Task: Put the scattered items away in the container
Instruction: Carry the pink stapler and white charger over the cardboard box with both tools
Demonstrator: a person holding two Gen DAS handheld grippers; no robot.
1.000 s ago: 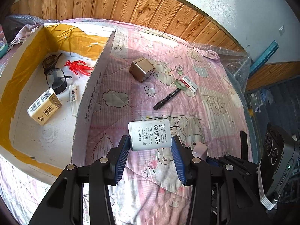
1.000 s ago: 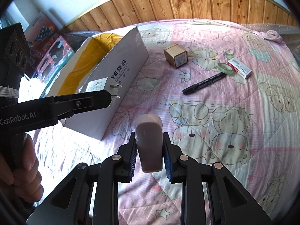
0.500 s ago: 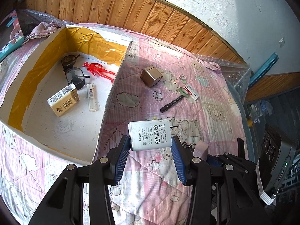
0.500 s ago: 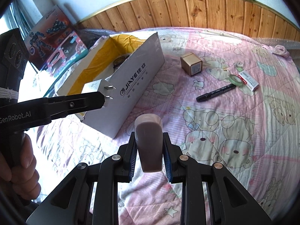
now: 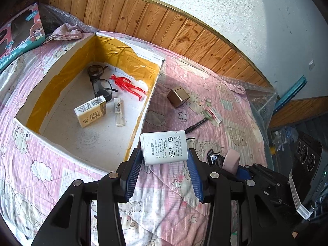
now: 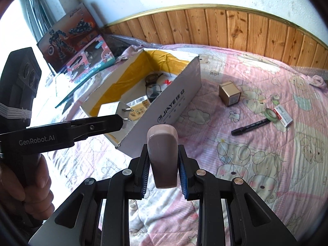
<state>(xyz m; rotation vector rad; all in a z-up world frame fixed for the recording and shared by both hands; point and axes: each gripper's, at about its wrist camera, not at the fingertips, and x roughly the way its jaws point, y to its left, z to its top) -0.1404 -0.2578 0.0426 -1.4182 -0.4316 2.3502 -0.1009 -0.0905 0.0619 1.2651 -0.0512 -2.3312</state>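
My left gripper (image 5: 165,164) is shut on a white power adapter (image 5: 164,147), held in the air above the near right corner of the open cardboard box (image 5: 150,102). Seen from the right wrist, that adapter (image 6: 114,108) has its prongs pointing right over the box (image 6: 174,100). My right gripper (image 6: 163,170) is shut on a pinkish-brown block (image 6: 163,155), held above the quilt in front of the box's side wall. Out on the quilt lie a gold cube (image 6: 229,93), a black marker (image 6: 251,126), a green tape roll (image 6: 271,113) and a small red-and-white packet (image 6: 284,116).
Inside the box are glasses (image 5: 100,84), a red figure (image 5: 128,86), a yellow carton (image 5: 91,113) and a clear lighter (image 5: 119,114). Toy boxes (image 6: 75,41) lean at the far left by the wall. Wood panelling (image 6: 246,30) backs the bed. A hand (image 6: 30,184) holds the left gripper's handle.
Both grippers have risen and pulled back, still holding their items. The left one with the adapter has shifted left toward the box, whose whole inside now shows.
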